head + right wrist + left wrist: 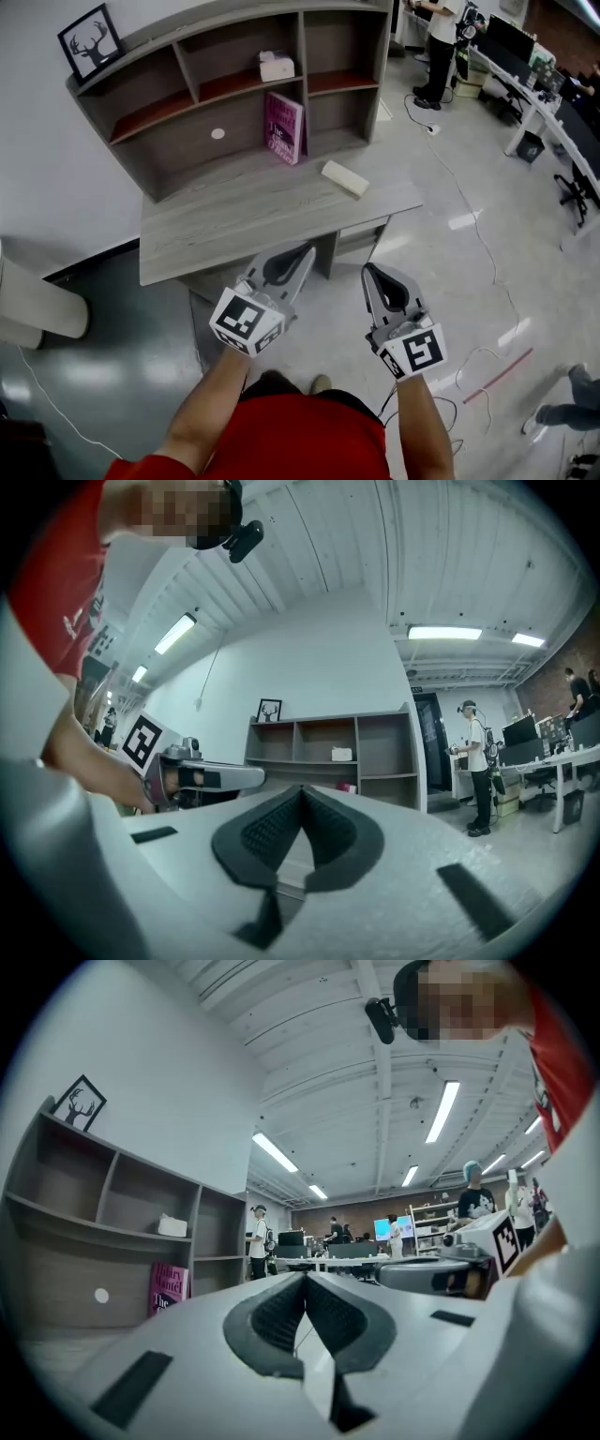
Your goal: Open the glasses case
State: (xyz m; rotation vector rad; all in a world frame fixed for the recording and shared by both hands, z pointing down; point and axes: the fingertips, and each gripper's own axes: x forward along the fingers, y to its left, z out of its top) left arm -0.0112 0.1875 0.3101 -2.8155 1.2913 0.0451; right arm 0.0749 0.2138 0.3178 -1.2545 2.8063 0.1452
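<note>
The glasses case (342, 178), cream and oblong, lies closed on the right part of the grey desk (216, 234), in front of the shelf unit. My left gripper (307, 248) is held in the air just short of the desk's front edge, its jaws shut with nothing in them. Beside it, my right gripper (367, 269) is level too, shut and empty. The left gripper view shows its pads (281, 1316) meeting at the tip of the gripper (305, 1277). The right gripper (301, 789) looks toward the shelf unit (328, 752). The case appears in neither gripper view.
A pink book (284, 127) leans in the shelf unit behind the case, and a white box (277, 67) sits on a higher shelf. A framed deer picture (91, 40) stands on top. A pale chair (37, 305) is at left. Cables cross the floor (469, 225) at right, and people stand farther off.
</note>
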